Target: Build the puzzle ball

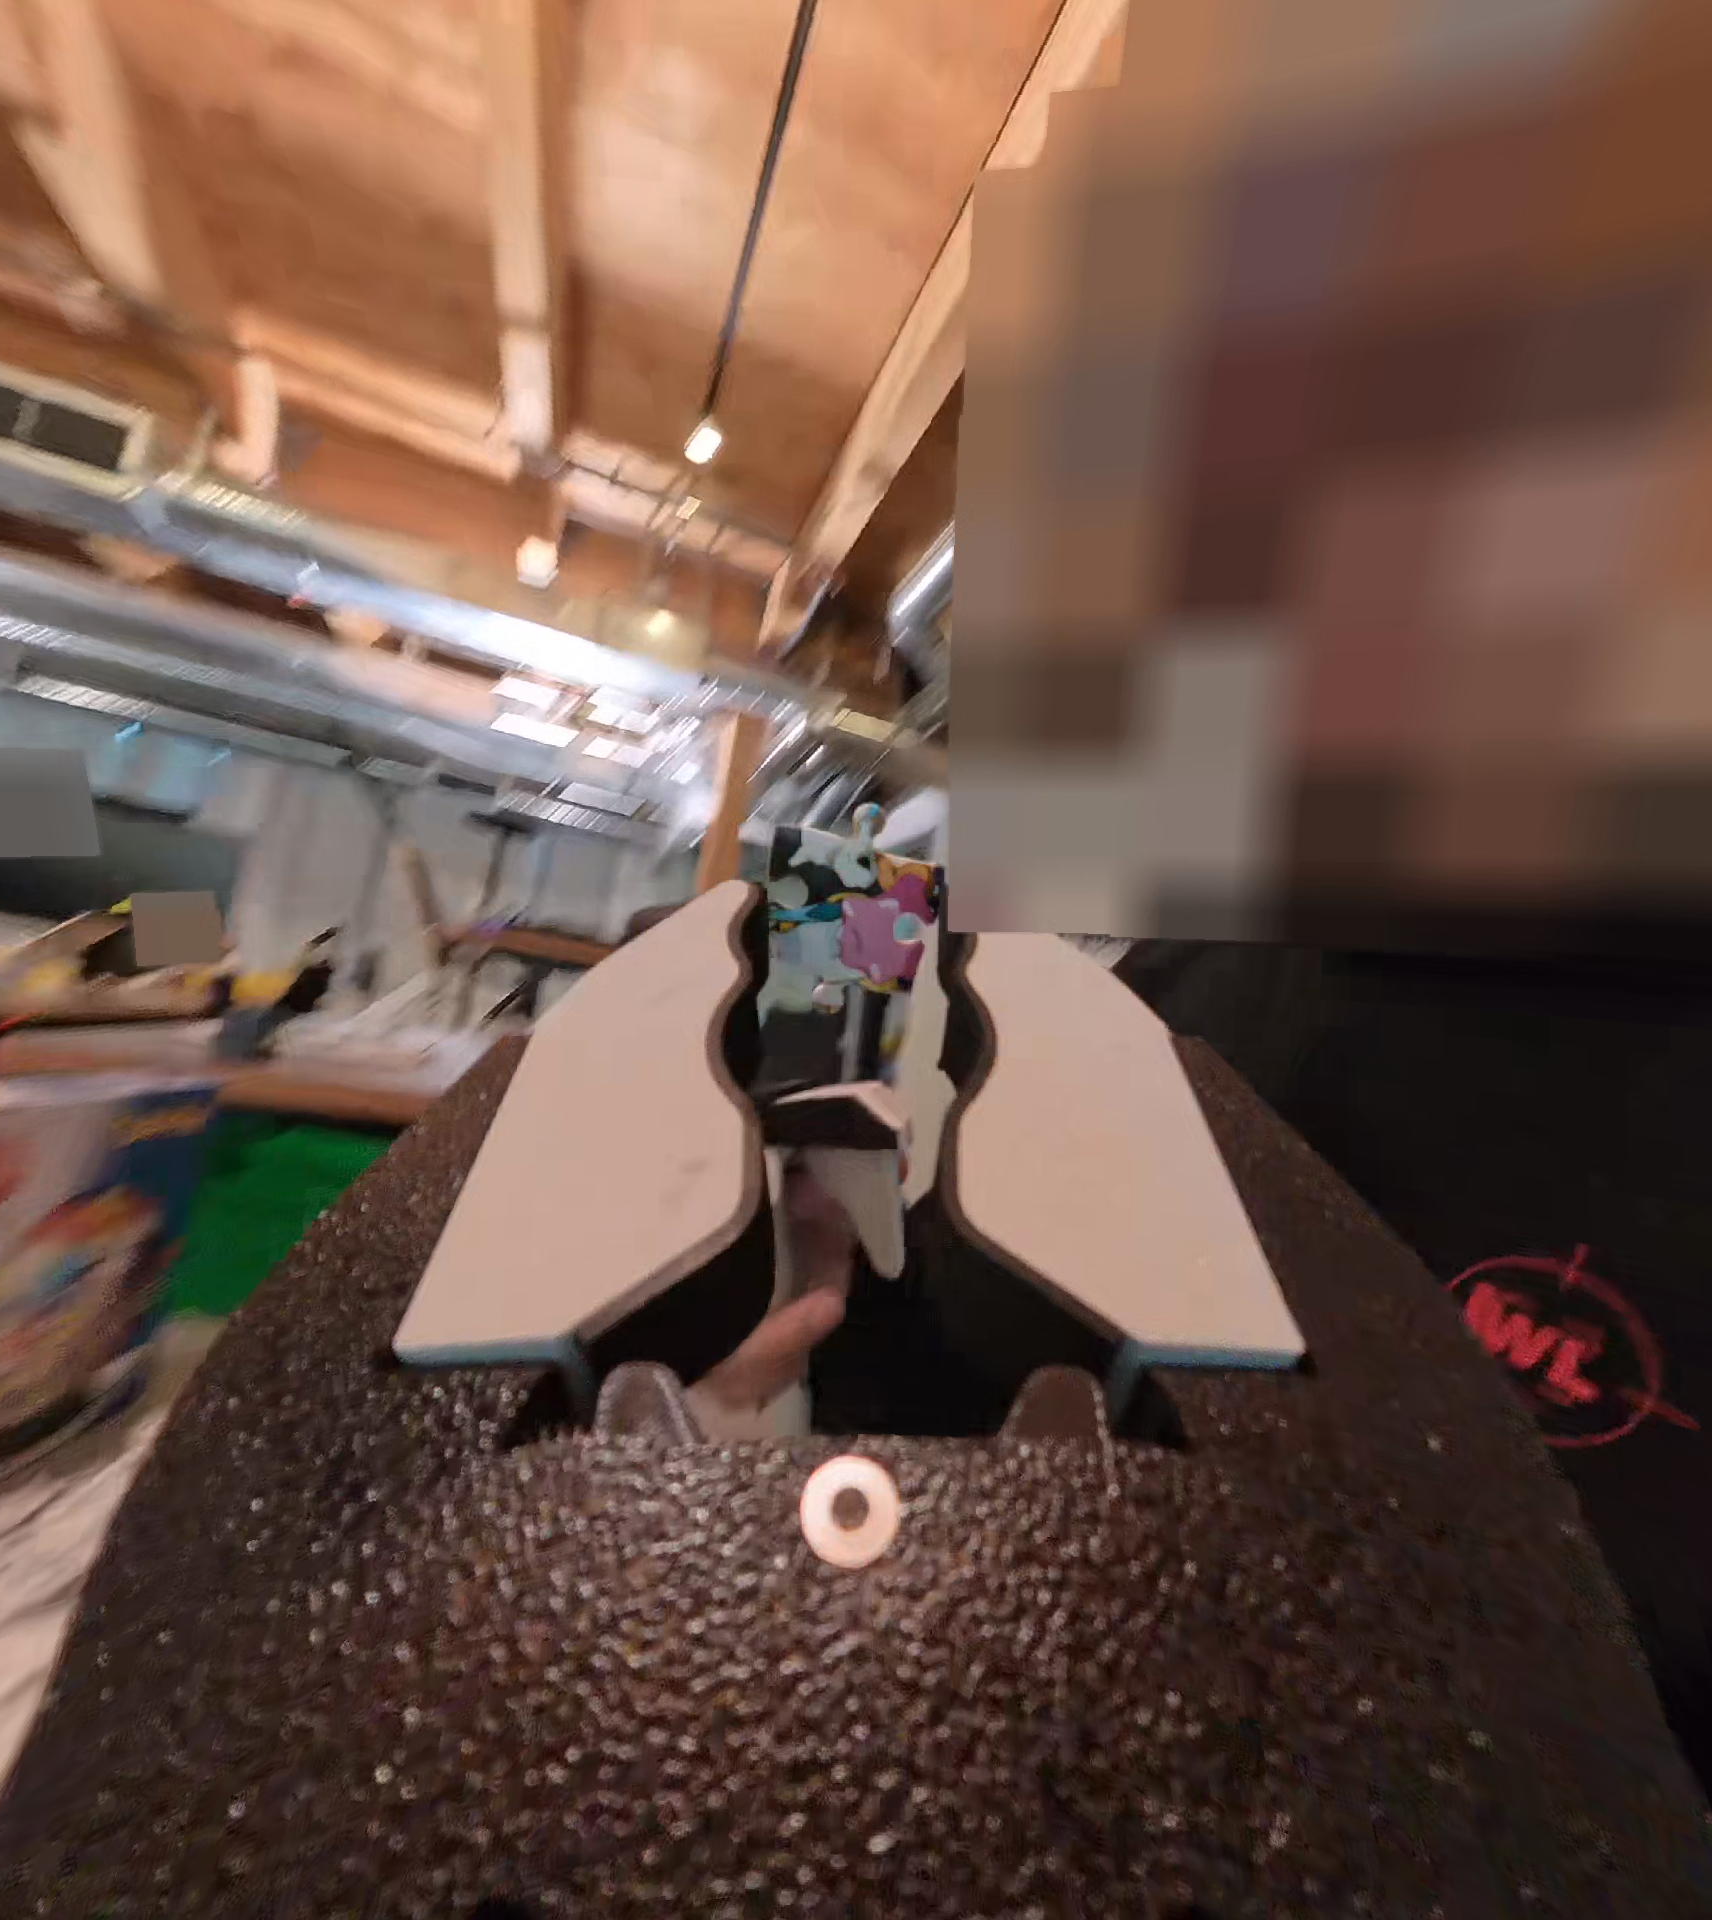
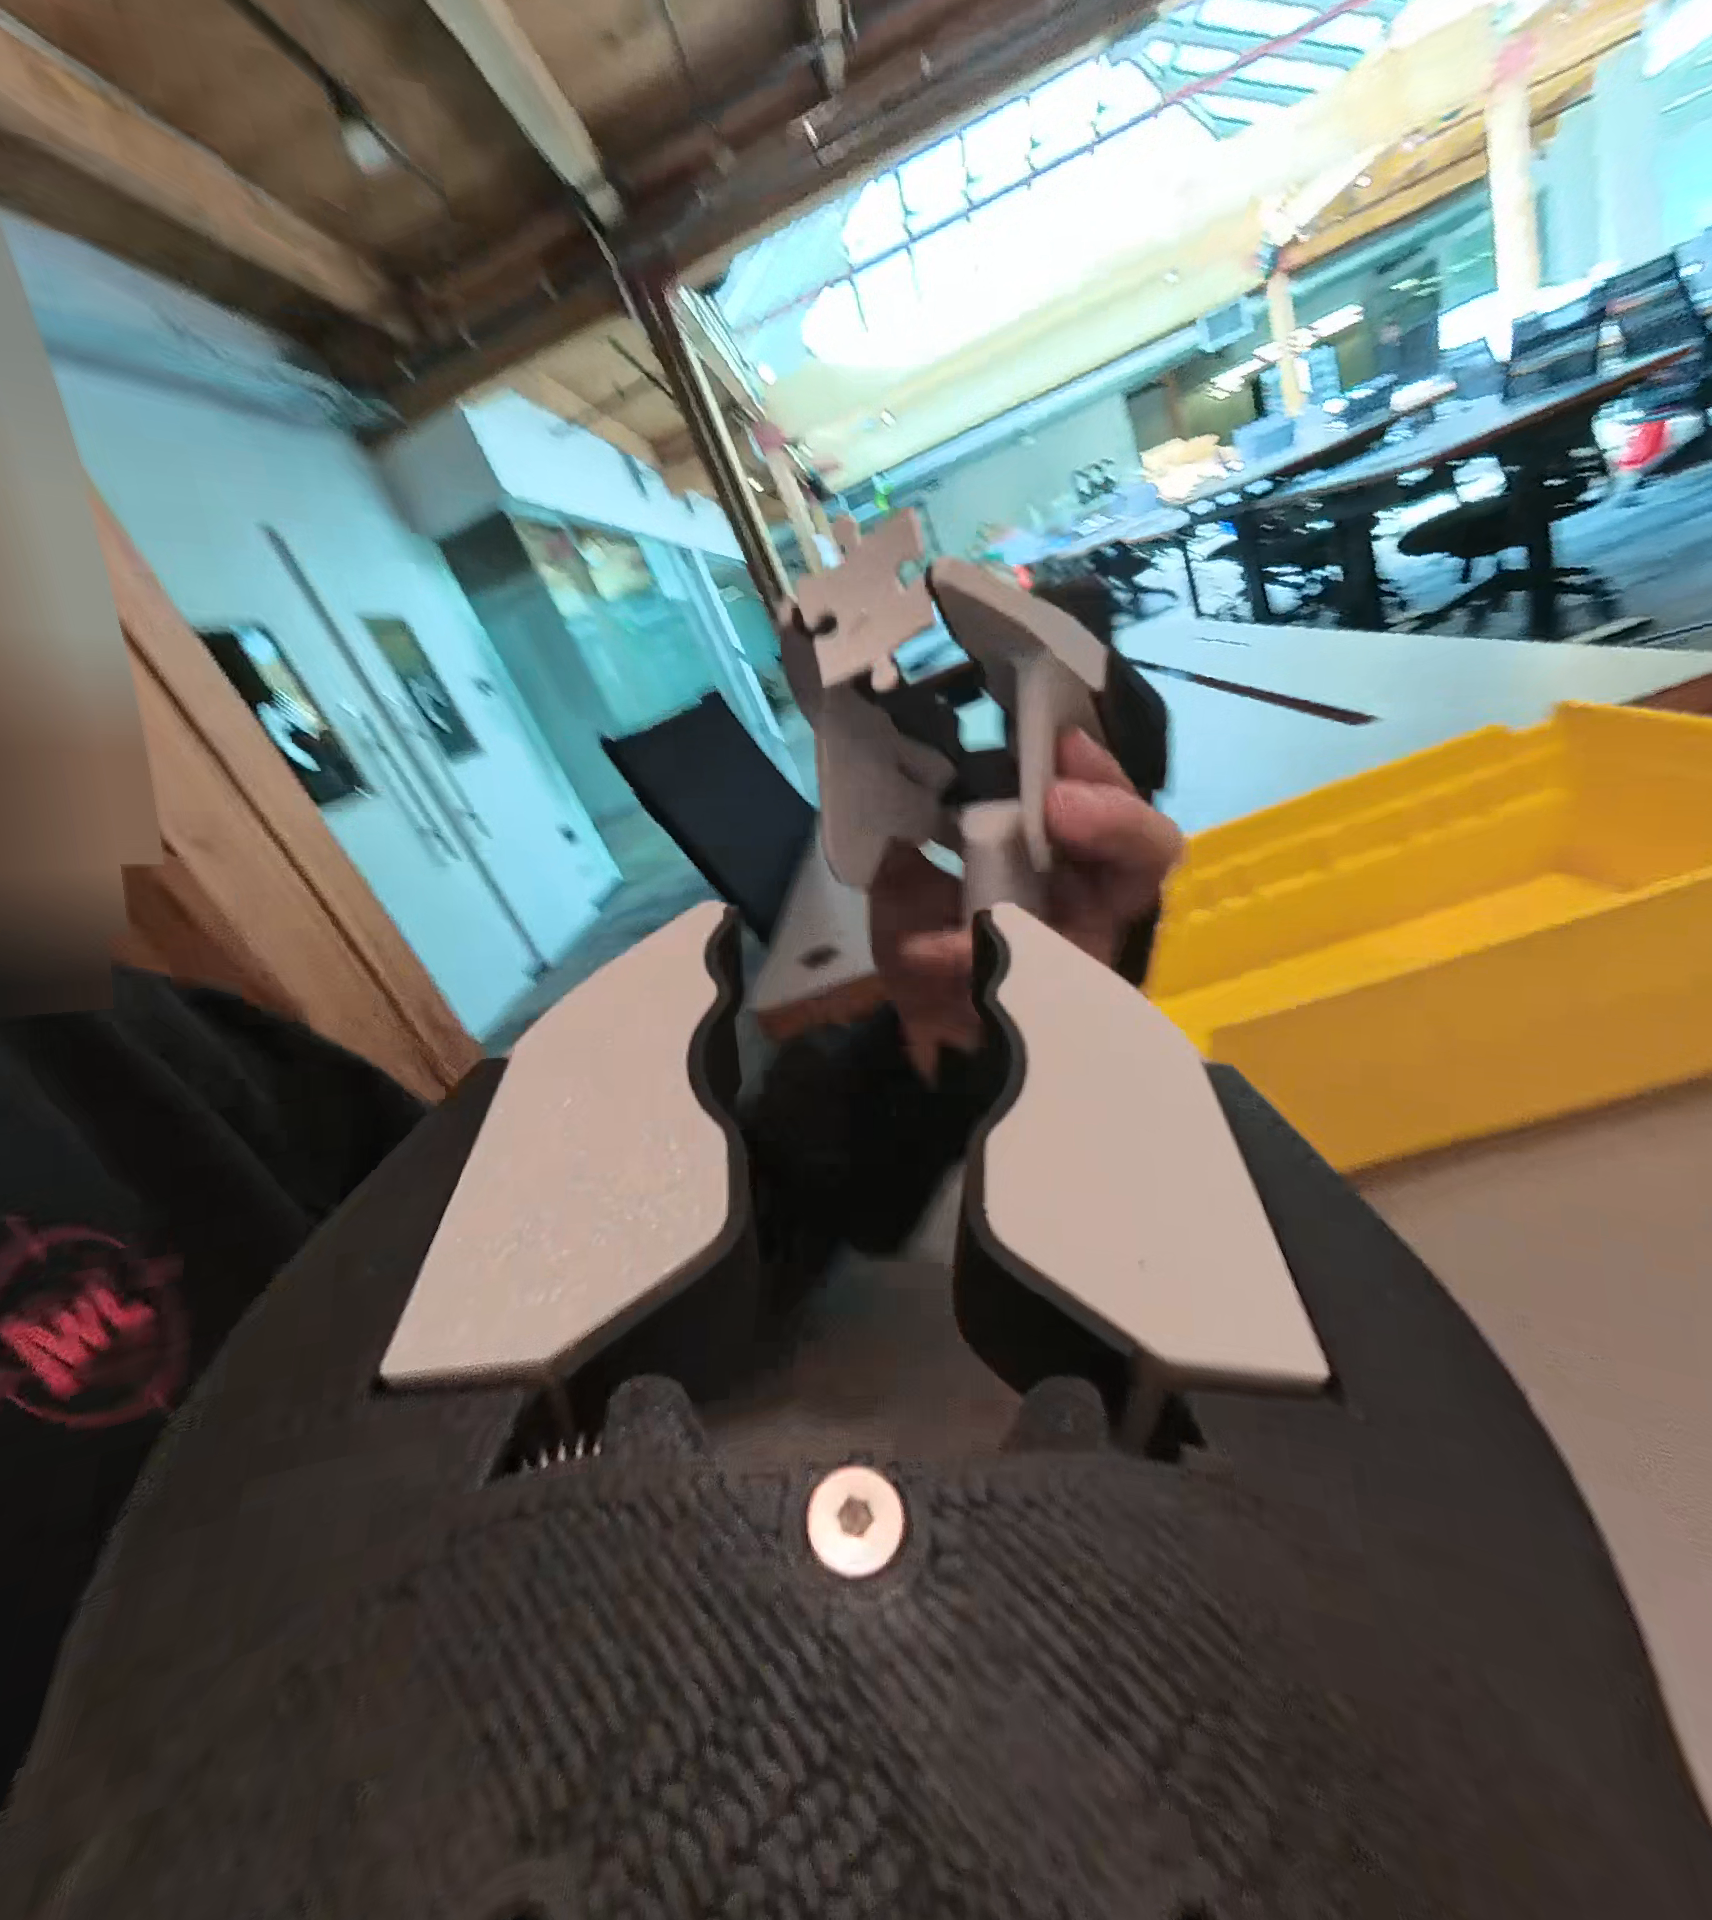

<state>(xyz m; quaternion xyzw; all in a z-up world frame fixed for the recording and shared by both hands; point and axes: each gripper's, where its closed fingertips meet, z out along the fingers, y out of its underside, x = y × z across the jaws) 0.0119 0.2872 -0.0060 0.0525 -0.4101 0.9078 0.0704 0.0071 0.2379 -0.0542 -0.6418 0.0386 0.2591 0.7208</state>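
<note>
My left gripper (image 1: 852,925) is shut on a small cluster of joined puzzle pieces (image 1: 878,920), colourful side toward its camera, held up in the air at the fingertips. In the right wrist view the same cluster (image 2: 857,634) shows its plain grey back, held by the left gripper (image 2: 935,675) with a hand (image 2: 1091,842) around its grip. My right gripper (image 2: 852,920) is open and empty, a short way below and in front of the cluster, not touching it. Low between the left fingers, a hand and part of the other gripper show, blurred.
A yellow plastic bin (image 2: 1454,935) stands on the beige table (image 2: 1558,1351) to the right. A colourful cardboard box (image 1: 31,1247) stands at the left beside a green surface (image 1: 249,1195). The person's black shirt (image 1: 1558,1143) is close behind.
</note>
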